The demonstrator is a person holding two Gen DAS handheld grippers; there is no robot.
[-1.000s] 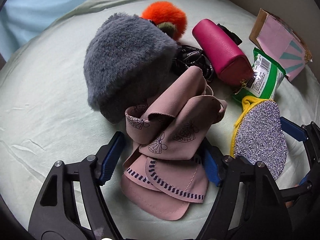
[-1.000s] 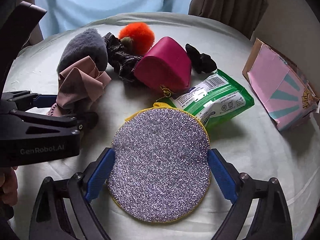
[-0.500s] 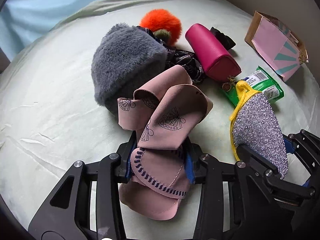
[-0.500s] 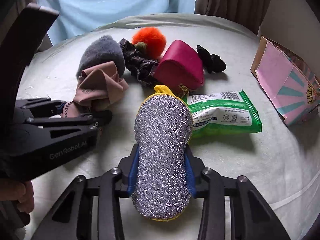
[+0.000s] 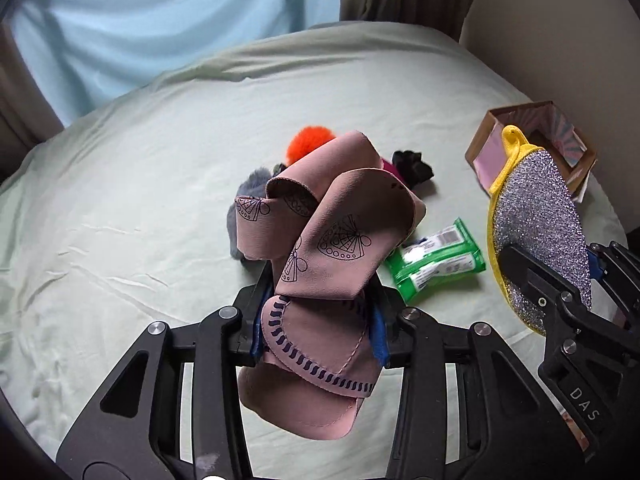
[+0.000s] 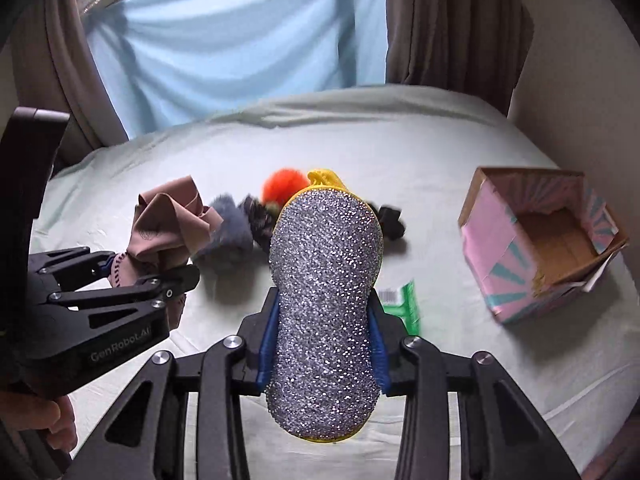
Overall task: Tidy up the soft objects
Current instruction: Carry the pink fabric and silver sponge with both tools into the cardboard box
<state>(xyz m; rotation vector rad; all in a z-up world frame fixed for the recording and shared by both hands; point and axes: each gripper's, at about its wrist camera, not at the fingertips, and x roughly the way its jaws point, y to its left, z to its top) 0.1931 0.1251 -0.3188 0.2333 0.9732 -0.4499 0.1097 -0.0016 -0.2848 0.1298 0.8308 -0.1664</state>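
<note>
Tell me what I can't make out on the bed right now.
- Magenta pouch: left wrist view shows a sliver behind the pink cloth; right wrist view hides it behind the glitter sponge.
- Green wipes pack: right view, blurred, mostly behind the sponge.
- Cardboard box: left view, sponge covers its front.

Left wrist view: sits just behind the left gripper (image 5: 316, 316), high over the bed (image 5: 120, 208), looking forward and down. Right wrist view: sits just behind the right gripper (image 6: 322, 344), same way, a bit more level. Shared by both: the orange pom-pom (image 5: 308, 142), the pink box (image 6: 536, 240), the green pack (image 5: 436, 260), and each other's gripper.
</note>
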